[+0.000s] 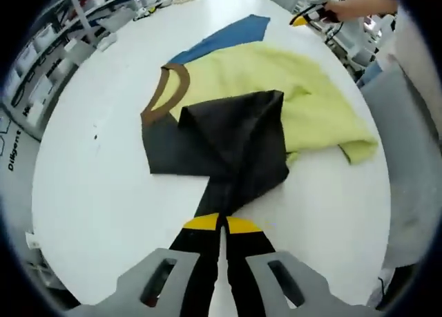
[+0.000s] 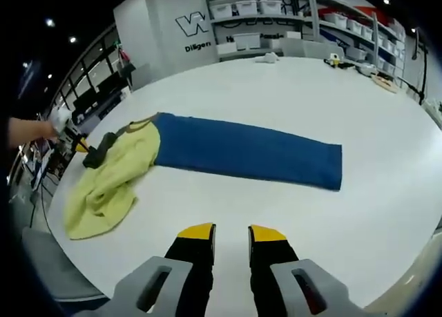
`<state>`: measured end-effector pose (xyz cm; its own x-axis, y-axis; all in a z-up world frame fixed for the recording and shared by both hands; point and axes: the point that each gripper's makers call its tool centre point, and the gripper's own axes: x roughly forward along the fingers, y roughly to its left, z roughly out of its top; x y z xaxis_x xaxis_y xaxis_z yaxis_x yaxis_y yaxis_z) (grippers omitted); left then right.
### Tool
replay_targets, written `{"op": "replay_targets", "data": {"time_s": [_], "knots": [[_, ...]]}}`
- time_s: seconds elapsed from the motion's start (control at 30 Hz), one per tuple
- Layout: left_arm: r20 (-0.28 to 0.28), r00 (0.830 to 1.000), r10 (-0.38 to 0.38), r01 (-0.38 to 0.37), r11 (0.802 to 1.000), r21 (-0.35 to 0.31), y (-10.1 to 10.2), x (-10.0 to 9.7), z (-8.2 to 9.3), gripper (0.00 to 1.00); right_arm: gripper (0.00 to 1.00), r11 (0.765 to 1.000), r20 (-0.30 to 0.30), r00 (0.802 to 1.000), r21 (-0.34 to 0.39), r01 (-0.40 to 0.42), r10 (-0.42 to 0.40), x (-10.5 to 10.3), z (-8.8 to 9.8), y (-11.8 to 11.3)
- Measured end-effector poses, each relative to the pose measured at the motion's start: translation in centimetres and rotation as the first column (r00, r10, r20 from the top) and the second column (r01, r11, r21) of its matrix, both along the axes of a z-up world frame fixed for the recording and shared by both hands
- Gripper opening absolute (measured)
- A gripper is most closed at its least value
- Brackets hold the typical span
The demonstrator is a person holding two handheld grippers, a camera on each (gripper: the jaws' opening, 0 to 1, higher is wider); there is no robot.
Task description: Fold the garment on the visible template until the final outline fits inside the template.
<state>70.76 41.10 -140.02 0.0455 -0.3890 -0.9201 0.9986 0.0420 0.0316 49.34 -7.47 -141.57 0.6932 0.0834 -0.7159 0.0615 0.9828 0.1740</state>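
Left gripper view, garment [image 1: 228, 137] pinched between fingers [image 1: 202, 224]

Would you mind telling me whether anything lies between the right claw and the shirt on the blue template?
Nothing visible does: only bare white table lies between the open right claw and the shirt beside the blue template.

Bare white table [image 2: 290, 103] lies open on every side of the blue template [image 2: 248, 153] in the right gripper view, giving free passage. The crumpled yellow-green garment [image 1: 290, 103] covers one end of the template. Shelving with bins [image 2: 276, 13] stands beyond the table's far edge.
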Motion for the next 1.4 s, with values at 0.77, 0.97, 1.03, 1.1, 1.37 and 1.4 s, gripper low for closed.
{"op": "replay_targets", "data": {"time_s": [0.77, 0.97, 1.03, 1.1, 1.37, 1.4], "knots": [[0.311, 0.941, 0.132, -0.197, 0.962, 0.189, 16.7, -5.6, 4.9, 0.0, 0.11, 0.997, 0.025, 0.997, 0.005, -0.078, 0.078, 1.3, 0.9, 2.5], [0.392, 0.915, 0.099, -0.216, 0.939, 0.268, 20.7, -6.1, 2.9, 0.01, 0.1, 0.996, 0.025, 0.996, -0.005, -0.089, 0.09, 1.4, 1.4, 2.5], [0.396, 0.91, 0.123, -0.239, 0.936, 0.259, 21.2, -6.3, 2.5, 0.01, 0.1, 0.996, 0.023, 0.996, -0.007, -0.09, 0.091, 1.3, 1.5, 2.4], [0.413, 0.902, 0.124, -0.251, 0.929, 0.27, 22.0, -6.2, 2.1, 0.01, 0.1, 0.996, 0.023, 0.996, -0.008, -0.091, 0.091, 1.3, 1.6, 2.4], [0.351, 0.912, 0.212, -0.3, 0.928, 0.22, 21.0, -8.6, -0.4, 0.0, 0.09, 0.996, 0.024, 0.996, -0.008, -0.091, 0.092, 1.4, 1.7, 2.7], [0.343, 0.915, 0.212, -0.299, 0.928, 0.222, 20.8, -8.9, -0.8, 0.01, 0.09, 0.996, 0.024, 0.996, -0.007, -0.091, 0.091, 1.4, 1.7, 2.8]]}}
